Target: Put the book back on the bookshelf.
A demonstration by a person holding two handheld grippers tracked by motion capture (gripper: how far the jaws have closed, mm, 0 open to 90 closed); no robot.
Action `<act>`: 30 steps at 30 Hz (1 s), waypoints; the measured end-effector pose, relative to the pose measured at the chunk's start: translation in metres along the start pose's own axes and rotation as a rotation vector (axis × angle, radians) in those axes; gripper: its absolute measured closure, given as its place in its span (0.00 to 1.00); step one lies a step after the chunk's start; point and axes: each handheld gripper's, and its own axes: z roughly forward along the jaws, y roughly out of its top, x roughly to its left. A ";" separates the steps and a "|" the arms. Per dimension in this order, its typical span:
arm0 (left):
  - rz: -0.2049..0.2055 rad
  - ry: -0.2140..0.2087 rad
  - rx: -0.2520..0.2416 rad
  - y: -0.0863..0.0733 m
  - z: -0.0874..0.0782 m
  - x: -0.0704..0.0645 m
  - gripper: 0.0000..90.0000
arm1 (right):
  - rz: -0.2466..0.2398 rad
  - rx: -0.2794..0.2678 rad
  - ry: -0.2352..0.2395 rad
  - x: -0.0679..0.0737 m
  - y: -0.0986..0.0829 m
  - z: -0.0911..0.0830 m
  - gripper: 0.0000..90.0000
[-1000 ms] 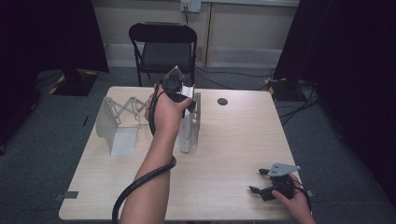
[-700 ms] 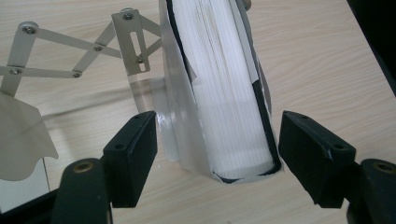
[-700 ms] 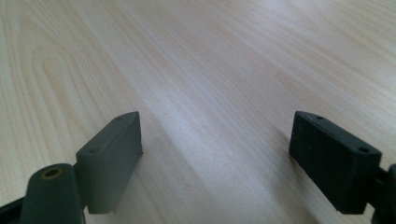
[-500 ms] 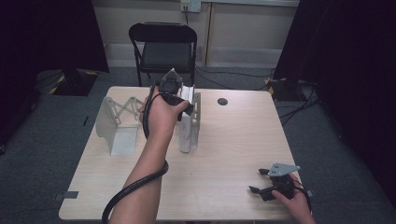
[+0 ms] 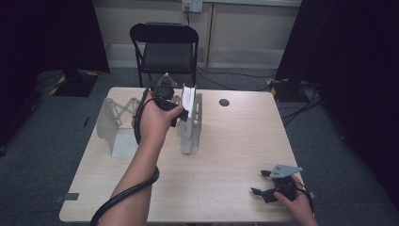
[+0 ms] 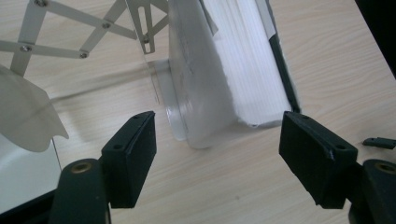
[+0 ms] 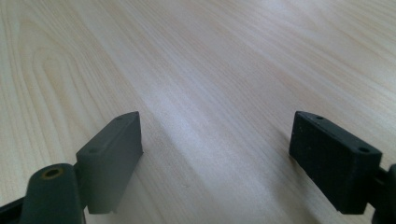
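Left gripper (image 5: 181, 110) shifted little | both jaws spread | right gripper (image 5: 263, 184) on wood table (image 5: 235, 141)

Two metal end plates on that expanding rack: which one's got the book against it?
The right-hand plate, beside the open left gripper: the white-paged book stands upright against it. The left-hand curved plate, across the scissor linkage, stands bare.
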 end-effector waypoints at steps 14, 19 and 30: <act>0.032 -0.040 0.016 -0.017 0.007 0.003 0.30 | 0.003 -0.001 -0.001 0.000 0.000 0.000 0.19; 0.025 -0.061 -0.002 -0.024 0.009 0.005 0.30 | 0.002 -0.001 -0.001 0.000 0.000 0.000 0.19; 0.063 -0.083 0.010 -0.037 0.014 0.009 0.30 | 0.002 0.000 -0.001 0.000 0.000 0.000 0.19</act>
